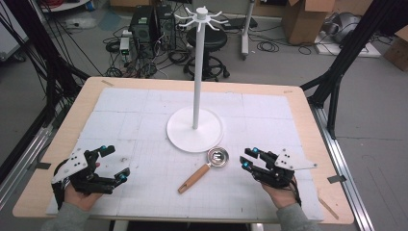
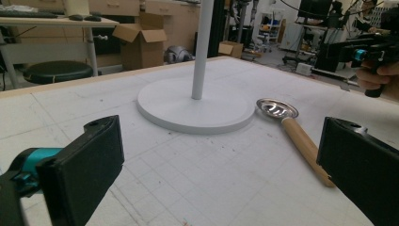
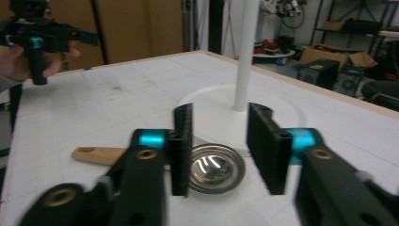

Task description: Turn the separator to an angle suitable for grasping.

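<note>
At the desk's near edge, I hold my left tool point(image 1: 108, 164) with its jaws spread wide and empty above the white mat point(image 1: 144, 192), well apart from the work. My right tool point(image 1: 246, 159), jaws partly open with nothing between the pads, hovers just beside the ladle point(image 1: 204, 169), seen beyond its jaws in the right gripper view. The ladle lies flat, wooden handle toward me, its steel bowl at the rim of the white stand's round base point(image 1: 185, 137). Farther back, the stand's pole point(image 1: 197, 72) rises upright.
</note>
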`<state>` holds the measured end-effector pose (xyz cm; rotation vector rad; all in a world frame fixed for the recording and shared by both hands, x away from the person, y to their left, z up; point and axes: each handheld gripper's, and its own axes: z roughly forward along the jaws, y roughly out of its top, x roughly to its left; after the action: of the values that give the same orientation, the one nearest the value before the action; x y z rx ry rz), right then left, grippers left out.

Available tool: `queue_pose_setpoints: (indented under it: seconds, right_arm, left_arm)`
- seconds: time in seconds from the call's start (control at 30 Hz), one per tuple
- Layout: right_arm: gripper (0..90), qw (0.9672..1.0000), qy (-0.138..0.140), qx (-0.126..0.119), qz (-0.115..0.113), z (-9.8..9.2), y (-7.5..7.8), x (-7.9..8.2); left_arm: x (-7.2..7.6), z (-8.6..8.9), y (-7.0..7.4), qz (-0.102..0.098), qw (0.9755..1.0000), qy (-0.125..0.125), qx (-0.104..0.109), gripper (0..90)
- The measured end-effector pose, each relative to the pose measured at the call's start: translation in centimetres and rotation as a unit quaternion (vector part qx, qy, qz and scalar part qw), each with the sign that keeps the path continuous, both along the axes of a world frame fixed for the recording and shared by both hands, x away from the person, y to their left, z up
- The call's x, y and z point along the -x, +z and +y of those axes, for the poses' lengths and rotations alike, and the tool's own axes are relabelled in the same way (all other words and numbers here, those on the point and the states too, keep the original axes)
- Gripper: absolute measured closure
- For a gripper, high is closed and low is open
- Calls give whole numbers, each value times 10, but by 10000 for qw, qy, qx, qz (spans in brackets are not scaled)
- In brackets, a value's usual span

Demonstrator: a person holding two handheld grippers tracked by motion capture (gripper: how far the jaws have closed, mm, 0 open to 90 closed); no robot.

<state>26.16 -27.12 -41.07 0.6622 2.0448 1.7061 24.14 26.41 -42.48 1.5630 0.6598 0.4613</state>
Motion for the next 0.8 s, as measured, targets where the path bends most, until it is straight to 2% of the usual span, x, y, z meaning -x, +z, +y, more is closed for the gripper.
queue_pose_setpoints:
  seconds: [0.13, 0.23, 0.43, 0.53, 0.8]
  right_arm:
    - [836, 9999, 103, 53, 99, 6, 0, -1]
    - [897, 9997, 145, 8, 202, 9, 1, -3]
    - [898, 9987, 239, 14, 459, 18, -2, -9]
    - [899, 9984, 273, 50, 489, 22, -3, -10]
    - [899, 9955, 510, 211, 771, 40, -8, -16]
  left_arm:
    - [2, 3, 0, 6, 10000, 58, 38, 17]
    - [2, 5, 0, 4, 9999, 96, 81, 17]
    - [3, 6, -1, 18, 9999, 106, 73, 17]
    - [3, 7, -1, 22, 9999, 103, 50, 17]
    - [3, 6, -2, 44, 9999, 105, 31, 17]
